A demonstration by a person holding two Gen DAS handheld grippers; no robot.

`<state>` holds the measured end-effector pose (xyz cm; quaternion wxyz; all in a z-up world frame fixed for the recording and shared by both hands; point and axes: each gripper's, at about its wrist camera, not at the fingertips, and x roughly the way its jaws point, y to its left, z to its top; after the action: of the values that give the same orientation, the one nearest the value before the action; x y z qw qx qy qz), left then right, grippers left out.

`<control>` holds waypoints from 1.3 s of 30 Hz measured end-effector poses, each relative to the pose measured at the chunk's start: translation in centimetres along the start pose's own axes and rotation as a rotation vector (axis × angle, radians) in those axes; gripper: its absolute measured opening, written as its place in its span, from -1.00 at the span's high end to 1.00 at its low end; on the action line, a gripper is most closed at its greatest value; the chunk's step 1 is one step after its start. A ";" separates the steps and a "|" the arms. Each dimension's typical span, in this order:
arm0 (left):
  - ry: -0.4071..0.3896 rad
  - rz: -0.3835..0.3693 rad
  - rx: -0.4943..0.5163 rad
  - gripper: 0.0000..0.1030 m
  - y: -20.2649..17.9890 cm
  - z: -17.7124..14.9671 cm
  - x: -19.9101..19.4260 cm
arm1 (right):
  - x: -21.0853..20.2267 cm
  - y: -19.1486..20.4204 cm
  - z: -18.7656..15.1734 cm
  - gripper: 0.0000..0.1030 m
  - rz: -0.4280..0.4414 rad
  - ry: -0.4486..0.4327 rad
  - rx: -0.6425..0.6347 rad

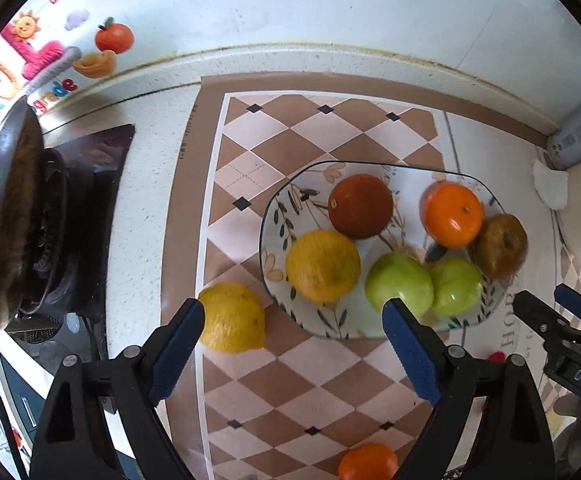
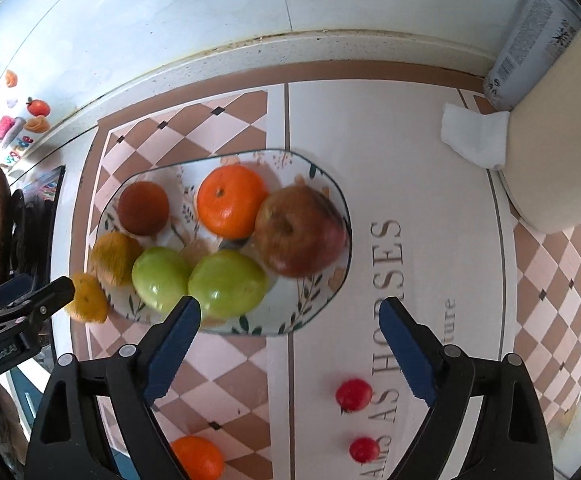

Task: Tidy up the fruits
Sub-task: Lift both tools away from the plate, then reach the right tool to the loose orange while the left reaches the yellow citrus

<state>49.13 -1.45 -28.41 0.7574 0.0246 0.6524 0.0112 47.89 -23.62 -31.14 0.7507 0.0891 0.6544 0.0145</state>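
A glass plate with leaf print (image 1: 278, 216) (image 2: 330, 280) holds several fruits: a dark red-brown one (image 1: 360, 206) (image 2: 143, 208), an orange (image 1: 454, 214) (image 2: 230, 200), a yellow lemon (image 1: 322, 266) (image 2: 116, 258), two green apples (image 1: 398, 286) (image 2: 226, 282) and a brownish-red apple (image 1: 500, 244) (image 2: 298, 230). A second lemon (image 1: 232, 318) (image 2: 88, 298) lies on the mat beside the plate. My left gripper (image 1: 294, 322) hangs open above the plate's near edge, nothing between its pads. My right gripper (image 2: 290, 320) is open too, over the plate's near right rim.
A loose orange (image 1: 368, 462) (image 2: 196, 458) and two small red fruits (image 2: 353, 394) (image 2: 364, 450) lie on the checkered mat (image 1: 274, 136). A dark pan (image 1: 6, 216) sits on the stove at left. A white tissue (image 2: 474, 136), a grey can (image 2: 530, 44) and a cream container (image 2: 562, 140) stand at right.
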 end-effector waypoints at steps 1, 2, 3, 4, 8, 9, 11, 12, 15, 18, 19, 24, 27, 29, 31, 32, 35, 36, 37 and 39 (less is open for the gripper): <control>-0.012 -0.001 0.001 -0.77 0.1 -0.6 -0.6 | -0.3 0.1 -0.5 -0.81 -0.003 -0.006 -0.002; -0.020 -0.003 0.003 -0.77 -0.2 -1.0 -1.2 | -0.6 0.2 -0.9 -0.81 -0.009 -0.013 -0.005; -0.029 -0.004 0.004 -0.77 -0.5 -1.3 -1.5 | -1.1 0.3 -1.4 -0.81 -0.014 -0.022 -0.007; -0.038 -0.006 0.006 -0.77 -0.6 -1.7 -1.9 | -1.6 0.4 -1.9 -0.81 -0.017 -0.034 -0.007; -0.083 -0.010 0.006 -0.77 -0.5 -3.8 -4.1 | -4.1 0.7 -3.7 -0.81 -0.034 -0.088 -0.014; -0.093 -0.010 0.007 -0.77 -0.5 -4.2 -4.5 | -4.5 0.8 -4.0 -0.81 -0.034 -0.094 -0.015; -0.120 -0.011 0.010 -0.77 -0.4 -5.2 -5.7 | -5.7 1.2 -5.0 -0.81 -0.034 -0.115 -0.021; -0.133 -0.011 0.016 -0.77 -0.5 -5.7 -6.3 | -6.4 1.3 -5.7 -0.81 -0.032 -0.127 -0.027; -0.161 -0.014 0.028 -0.77 -0.5 -6.9 -7.7 | -8.0 1.9 -7.0 -0.81 -0.040 -0.155 -0.046; -0.182 -0.022 0.031 -0.77 -0.4 -8.2 -9.0 | -9.6 2.4 -8.5 -0.81 -0.037 -0.179 -0.060; -0.190 -0.023 0.030 -0.77 -0.3 -8.6 -9.5 | -10.2 2.5 -9.0 -0.81 -0.031 -0.187 -0.062; -0.229 -0.028 0.038 -0.77 -0.3 -10.6 -11.8 | -12.9 3.3 -11.4 -0.81 -0.012 -0.220 -0.079; -0.239 -0.042 0.037 -0.77 -0.3 -11.6 -12.7 | -14.5 3.7 -12.6 -0.81 0.000 -0.242 -0.083; -0.252 -0.034 0.039 -0.77 -0.3 -12.3 -13.3 | -15.4 3.8 -13.3 -0.81 -0.011 -0.261 -0.089; -0.261 -0.033 0.037 -0.77 -0.3 -13.1 -13.9 | -16.5 4.0 -14.0 -0.81 -0.009 -0.279 -0.093; -0.261 -0.033 0.037 -0.77 -0.4 -13.3 -14.1 | -16.9 4.0 -14.3 -0.81 -0.006 -0.286 -0.093; -0.272 -0.036 0.040 -0.77 -0.4 -14.2 -14.9 | -18.2 4.1 -15.1 -0.81 -0.002 -0.311 -0.094; -0.278 -0.036 0.041 -0.77 -0.5 -14.4 -15.3 | -18.6 4.2 -15.4 -0.81 0.004 -0.317 -0.092; -0.284 -0.037 0.042 -0.77 -0.6 -14.6 -15.6 | -18.9 4.1 -15.5 -0.81 0.011 -0.320 -0.088; -0.296 -0.039 0.044 -0.77 -0.6 -14.8 -16.2 | -19.4 4.2 -15.9 -0.81 0.016 -0.328 -0.083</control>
<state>32.05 -2.55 -14.65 0.8446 0.0298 0.5341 -0.0216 29.80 -20.37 -13.54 0.8502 0.0644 0.5214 0.0329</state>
